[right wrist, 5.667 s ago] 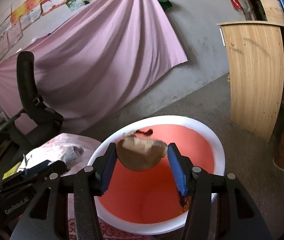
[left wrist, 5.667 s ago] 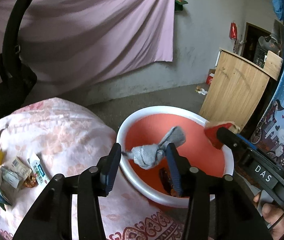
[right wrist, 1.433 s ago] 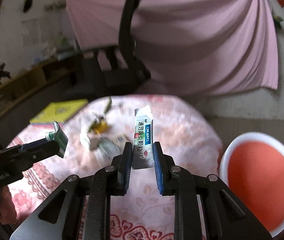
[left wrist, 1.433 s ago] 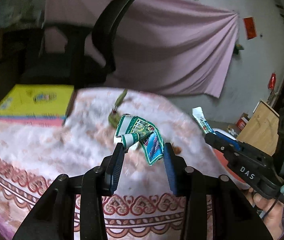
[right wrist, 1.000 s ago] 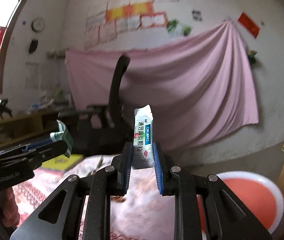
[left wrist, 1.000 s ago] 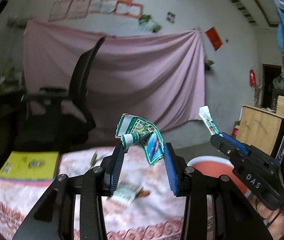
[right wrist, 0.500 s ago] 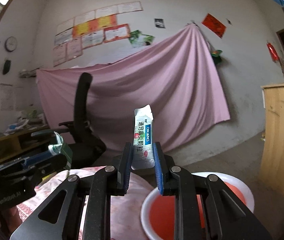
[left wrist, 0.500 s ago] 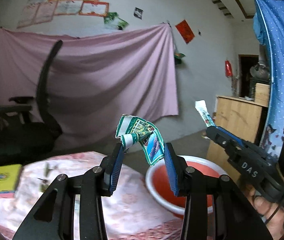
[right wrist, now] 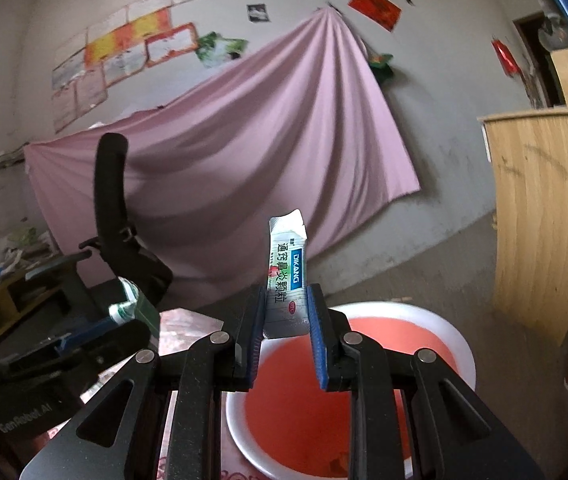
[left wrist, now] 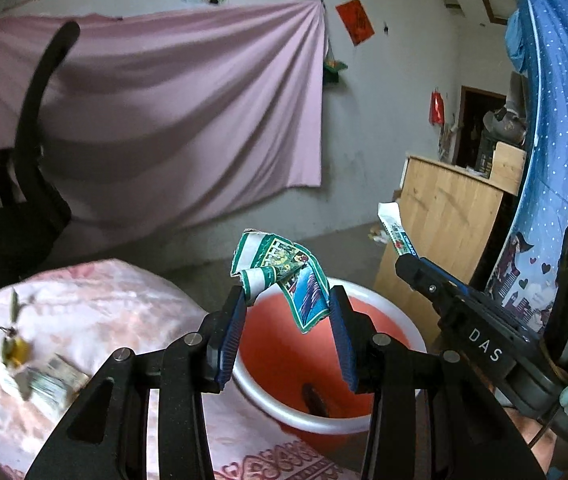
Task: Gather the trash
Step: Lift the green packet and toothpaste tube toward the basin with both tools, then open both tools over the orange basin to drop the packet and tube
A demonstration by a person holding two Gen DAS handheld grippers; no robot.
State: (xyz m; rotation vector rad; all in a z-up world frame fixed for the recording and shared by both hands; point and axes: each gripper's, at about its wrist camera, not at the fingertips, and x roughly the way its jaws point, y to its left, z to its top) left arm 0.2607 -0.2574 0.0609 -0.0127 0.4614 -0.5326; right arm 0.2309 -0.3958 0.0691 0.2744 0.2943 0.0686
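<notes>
Upright, sachet (right wrist: 286, 280) long axis vertical, torn end up

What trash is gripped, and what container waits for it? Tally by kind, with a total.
Crumpled green wrapper, in left gripper: 1
White sachet, in right gripper: 1
Red basin: 1
Total: 3

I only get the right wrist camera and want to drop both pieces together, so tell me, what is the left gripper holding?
Observer: The left gripper is shut on a crumpled green wrapper.
Operator: Is it lined up with the tub?
Observer: In the left wrist view, the wrapper shows in front of the red tub, towards its table side.
Operator: Any trash on the table?
Observer: Yes, a few scraps lie on the table.
</notes>
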